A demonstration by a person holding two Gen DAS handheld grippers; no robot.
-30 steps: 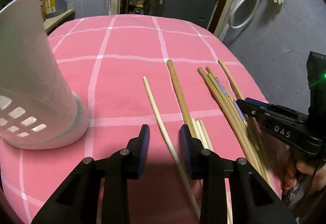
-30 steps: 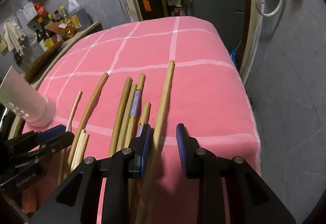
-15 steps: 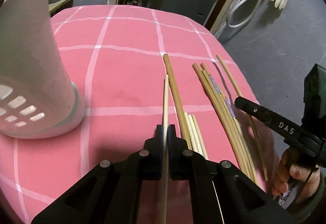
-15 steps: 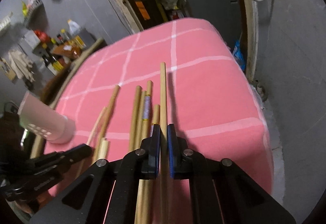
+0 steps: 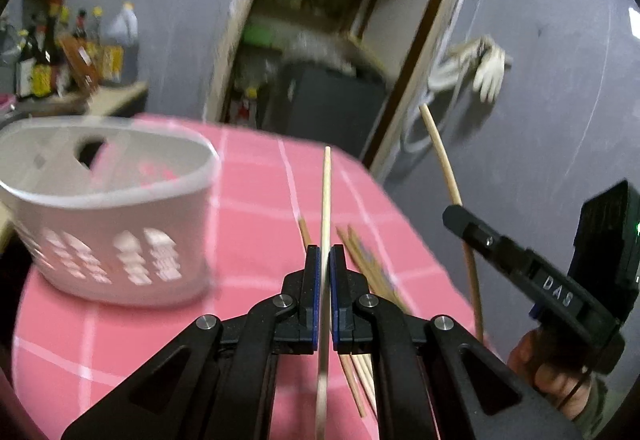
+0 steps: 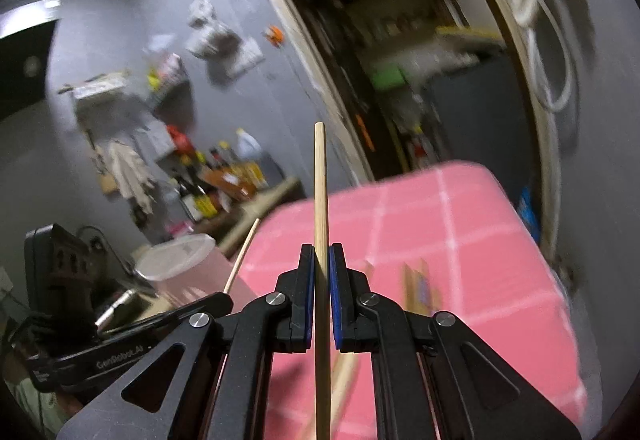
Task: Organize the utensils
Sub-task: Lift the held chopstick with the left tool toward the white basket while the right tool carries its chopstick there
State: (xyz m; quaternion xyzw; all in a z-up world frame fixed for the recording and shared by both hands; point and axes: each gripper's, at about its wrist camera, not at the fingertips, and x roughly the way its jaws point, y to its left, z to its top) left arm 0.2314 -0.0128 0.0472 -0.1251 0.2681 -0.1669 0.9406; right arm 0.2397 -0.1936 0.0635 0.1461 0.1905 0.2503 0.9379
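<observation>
My left gripper [image 5: 324, 260] is shut on a thin pale chopstick [image 5: 326, 196] that points forward above the pink checked table [image 5: 248, 240]. My right gripper [image 6: 321, 260] is shut on a thicker wooden chopstick [image 6: 320, 184], also lifted off the table. In the left wrist view that second chopstick [image 5: 444, 160] rises from the right gripper [image 5: 456, 214]. A white perforated utensil holder [image 5: 112, 208] stands at the left of the table. Several more chopsticks [image 5: 360, 256] lie on the cloth below my left gripper.
A shelf with bottles [image 5: 60, 56] stands at the back left by the grey wall. An open doorway [image 5: 328, 52] with a dark cabinet lies behind the table. A white glove and hose [image 5: 480, 68] hang on the wall at the right. A person's hand [image 5: 556, 364] holds the right gripper.
Both grippers closed on a chopstick each, then lifted them off the table and tilted upward. The holder now shows its open rim.
</observation>
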